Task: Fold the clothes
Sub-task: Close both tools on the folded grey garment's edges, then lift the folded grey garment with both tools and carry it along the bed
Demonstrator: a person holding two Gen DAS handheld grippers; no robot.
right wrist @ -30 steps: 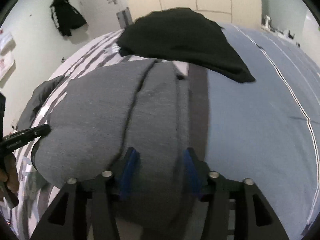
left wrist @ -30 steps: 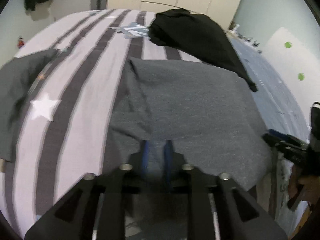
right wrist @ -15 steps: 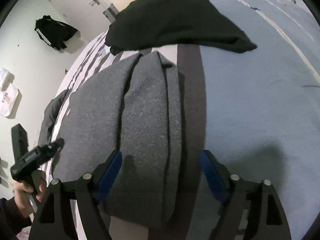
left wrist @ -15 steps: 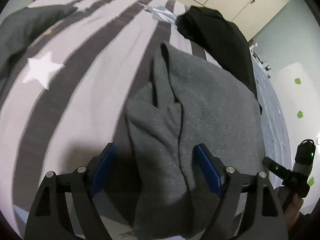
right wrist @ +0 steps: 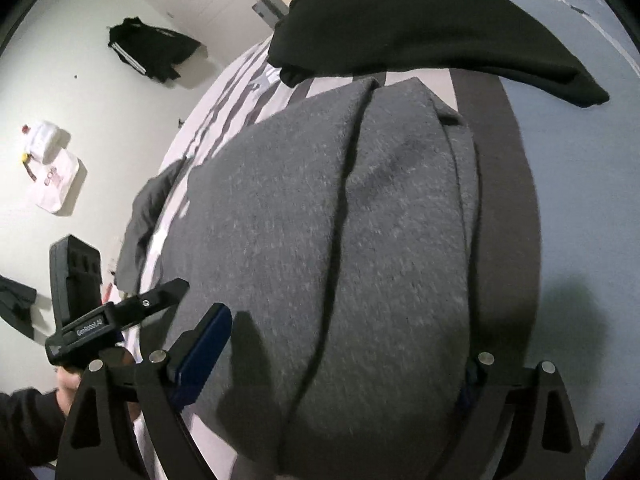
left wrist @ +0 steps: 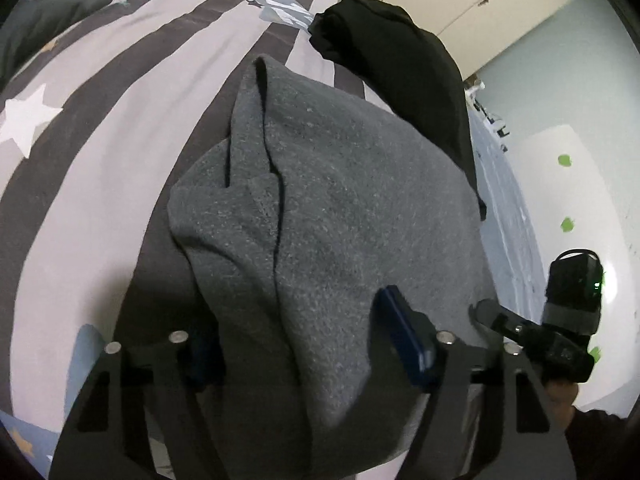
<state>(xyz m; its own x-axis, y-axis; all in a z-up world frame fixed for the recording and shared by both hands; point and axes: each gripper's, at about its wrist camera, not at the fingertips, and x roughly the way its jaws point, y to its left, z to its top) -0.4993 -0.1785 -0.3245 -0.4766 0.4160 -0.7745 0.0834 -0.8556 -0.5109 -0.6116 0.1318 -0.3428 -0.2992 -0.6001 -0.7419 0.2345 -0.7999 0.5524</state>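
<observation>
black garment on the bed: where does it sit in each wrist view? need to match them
Left wrist: black garment upper centre-right, beyond the grey garment.
Right wrist: black garment across the top, centre to right, again beyond the grey garment.
Shared landmark: the folded grey garment filling the centre of both views.

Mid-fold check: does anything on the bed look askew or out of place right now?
The grey garment is folded unevenly: its left edge bunches into loose overlapping ridges instead of lying flat. The black garment beyond it lies in an unfolded heap.

Both claws released grey garment (left wrist: 340,220), spread.
</observation>
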